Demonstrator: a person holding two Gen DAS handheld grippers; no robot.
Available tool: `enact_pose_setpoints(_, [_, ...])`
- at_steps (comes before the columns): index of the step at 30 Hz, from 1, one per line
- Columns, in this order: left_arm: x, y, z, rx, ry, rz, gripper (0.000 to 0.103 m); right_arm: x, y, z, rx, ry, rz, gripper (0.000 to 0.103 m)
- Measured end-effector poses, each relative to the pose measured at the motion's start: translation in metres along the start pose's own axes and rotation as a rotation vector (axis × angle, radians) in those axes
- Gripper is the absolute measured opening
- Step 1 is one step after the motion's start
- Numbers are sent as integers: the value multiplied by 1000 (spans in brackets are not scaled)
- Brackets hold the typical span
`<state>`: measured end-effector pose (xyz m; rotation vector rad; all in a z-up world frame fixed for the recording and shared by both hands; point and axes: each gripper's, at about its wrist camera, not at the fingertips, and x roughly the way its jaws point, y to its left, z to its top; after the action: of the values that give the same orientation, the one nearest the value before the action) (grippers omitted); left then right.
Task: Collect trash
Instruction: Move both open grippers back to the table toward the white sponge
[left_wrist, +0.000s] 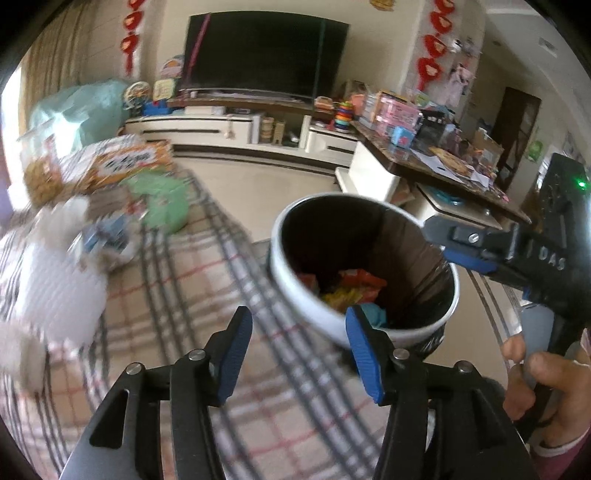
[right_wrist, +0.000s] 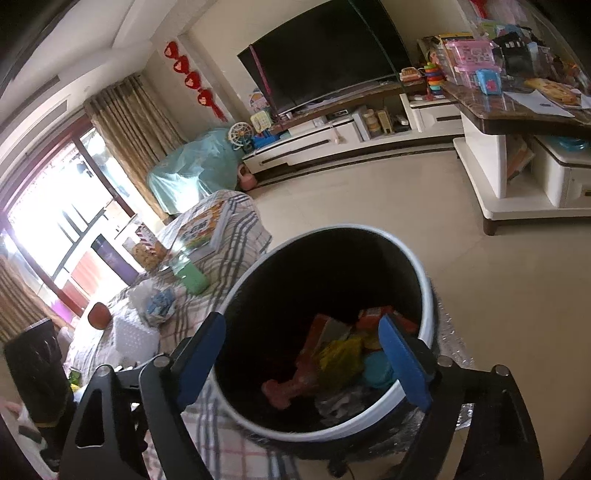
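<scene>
trash bin (right_wrist: 325, 332) just beneath open right claw (right_wrist: 306, 362)

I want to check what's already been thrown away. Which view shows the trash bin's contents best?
The right wrist view: it looks straight down into the trash bin, showing wrappers. The left wrist view sees the bin obliquely and blurred, showing fewer wrappers.

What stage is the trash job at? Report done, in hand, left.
Done: wrappers and other trash already lie in the bin. In hand: nothing; the right gripper is open over the bin's mouth, and the left gripper is open and empty above the plaid cloth. Left: a white wad and a crumpled blue-and-white wrapper on the cloth look like trash to collect.
</scene>
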<state>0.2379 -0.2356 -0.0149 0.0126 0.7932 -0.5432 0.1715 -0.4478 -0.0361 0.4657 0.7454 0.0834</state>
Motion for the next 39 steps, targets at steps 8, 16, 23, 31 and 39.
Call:
enact_pose_setpoints(8, [-42, 37, -33, -100, -6, 66, 53, 6, 39, -24, -42, 26, 53, 89])
enact_pose_setpoints(16, [-80, 65, -57, -179, -18, 124, 53, 23, 84, -51, -113, 84, 104, 90])
enact_pose_setpoints(23, [-113, 92, -79, -250, -32, 176, 53, 37, 111, -67, -138, 129, 137, 90])
enact_pose_setpoints(31, [-134, 114, -93, -318, -47, 224, 54, 46, 140, -74, -170, 146, 175, 91])
enact_pose_setpoints(39, [-143, 136, -95, -359, -55, 257, 56, 69, 156, -84, -154, 188, 206, 91])
